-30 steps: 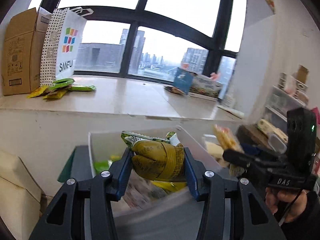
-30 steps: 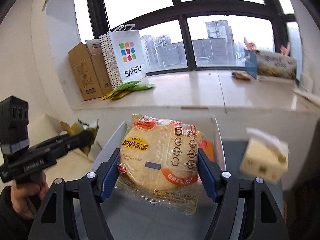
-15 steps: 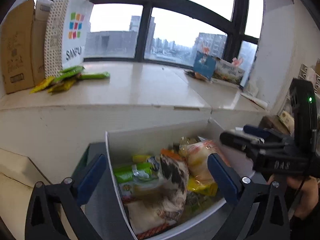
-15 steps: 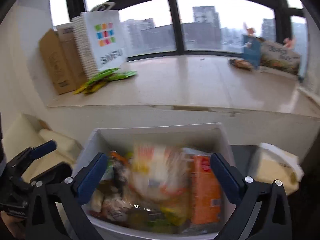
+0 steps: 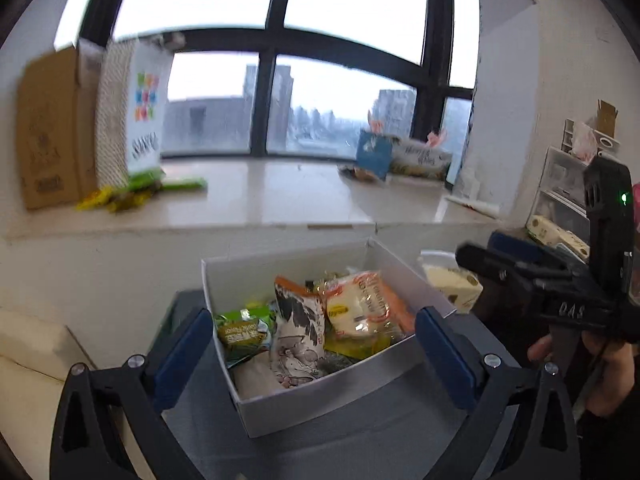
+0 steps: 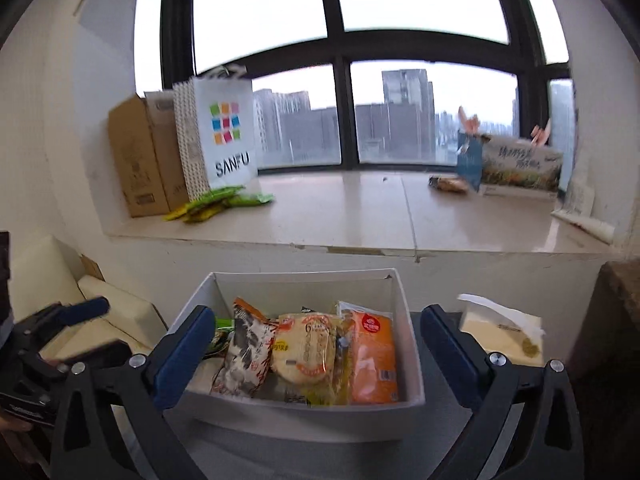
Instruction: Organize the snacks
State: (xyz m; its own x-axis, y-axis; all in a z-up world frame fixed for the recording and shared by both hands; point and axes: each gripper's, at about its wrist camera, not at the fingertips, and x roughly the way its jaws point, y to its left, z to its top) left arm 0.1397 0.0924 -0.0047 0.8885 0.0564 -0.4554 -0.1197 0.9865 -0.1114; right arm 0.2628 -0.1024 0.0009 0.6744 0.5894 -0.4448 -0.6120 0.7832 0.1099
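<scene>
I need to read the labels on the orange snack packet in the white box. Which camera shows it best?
The right wrist view: the orange snack packet stands face-on and sharp at the right end of the white box. The left wrist view shows only its orange edge behind the round cracker pack, and it is blurred.

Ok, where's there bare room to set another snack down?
The windowsill is bare between the green packets by the SANFU bag and the tissue box. The white bin is crowded.

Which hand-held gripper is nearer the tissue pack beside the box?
Right. The right hand-held gripper has the tissue pack just beyond its right finger; the left hand-held gripper sits farther left.
</scene>
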